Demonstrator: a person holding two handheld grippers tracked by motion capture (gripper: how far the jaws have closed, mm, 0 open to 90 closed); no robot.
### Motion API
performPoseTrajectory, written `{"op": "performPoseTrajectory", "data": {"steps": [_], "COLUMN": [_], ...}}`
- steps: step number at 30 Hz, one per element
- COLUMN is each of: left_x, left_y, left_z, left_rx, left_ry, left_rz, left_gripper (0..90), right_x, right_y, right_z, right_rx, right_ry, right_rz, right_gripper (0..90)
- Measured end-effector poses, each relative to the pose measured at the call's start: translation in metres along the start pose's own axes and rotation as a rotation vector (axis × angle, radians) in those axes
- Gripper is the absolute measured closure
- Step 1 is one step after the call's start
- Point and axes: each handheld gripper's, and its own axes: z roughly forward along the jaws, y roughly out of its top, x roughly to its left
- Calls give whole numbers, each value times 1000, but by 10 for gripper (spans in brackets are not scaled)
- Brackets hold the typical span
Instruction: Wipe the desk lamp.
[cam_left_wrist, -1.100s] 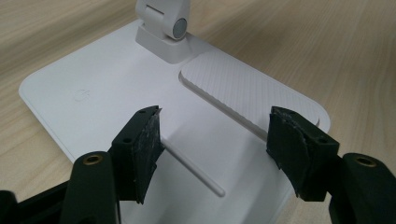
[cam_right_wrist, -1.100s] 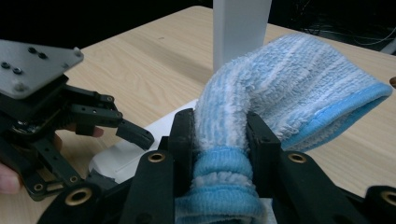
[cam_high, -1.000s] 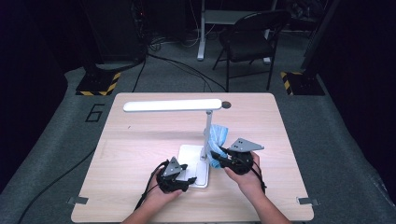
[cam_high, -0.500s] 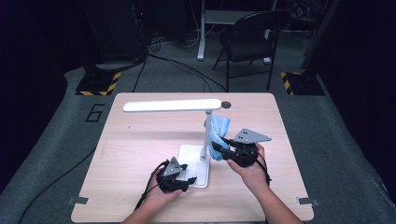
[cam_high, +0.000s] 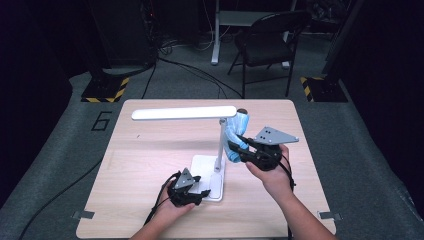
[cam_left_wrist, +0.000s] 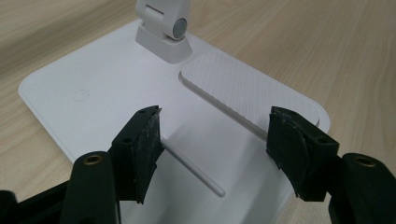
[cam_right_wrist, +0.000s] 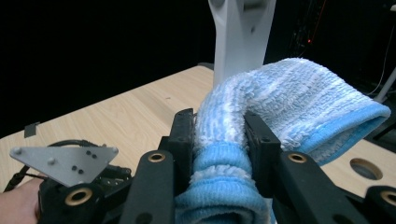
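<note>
A white desk lamp stands mid-table, with a long head (cam_high: 182, 113), a thin post (cam_high: 220, 145) and a flat base (cam_high: 205, 167). My right gripper (cam_high: 239, 147) is shut on a blue terry cloth (cam_high: 236, 135), which lies against the upper post just right of it. The right gripper view has the cloth (cam_right_wrist: 289, 98) bunched between the jaws (cam_right_wrist: 219, 126), and the post (cam_right_wrist: 240, 37) rises behind it. My left gripper (cam_high: 202, 192) sits low at the base's front left, open. Its jaws (cam_left_wrist: 215, 149) stand wide apart over the base (cam_left_wrist: 93, 88), gripping nothing.
The lamp head reaches left over the table's far half. A black folding chair (cam_high: 267, 40) stands on the floor beyond the table. Cables trail from both grippers toward the near edge. Bare wood (cam_high: 145, 165) lies left of the lamp base.
My right gripper has risen along the lamp post with the blue cloth in it. The left gripper has stayed at the base.
</note>
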Motion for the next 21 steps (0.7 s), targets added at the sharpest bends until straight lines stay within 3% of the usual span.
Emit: {"op": "performPoseTrajectory", "data": {"steps": [5, 12, 14, 15, 16, 21], "left_x": [0, 0, 0, 0, 0, 0], "left_y": [0, 0, 0, 0, 0, 0], "left_z": [0, 0, 0, 0, 0, 0], "left_rx": [-2, -1, -2, -2, -2, -2], "left_ry": [1, 3, 1, 2, 2, 2], "left_rz": [-2, -1, -4, -2, -1, -2], "left_gripper": [349, 349, 349, 349, 349, 349], "right_x": [1, 3, 3, 1, 3, 5], "right_y": [9, 29, 30, 31, 30, 26], "right_z": [-5, -17, -18, -16, -16, -12], "right_rx": [-23, -94, -92, -106, -89, -87], "right_ry": [-3, -8, -6, -5, -3, 2], "right_rz": [-7, -33, -23, -52, -30, -43], "right_gripper": [682, 684, 684, 684, 685, 686]}}
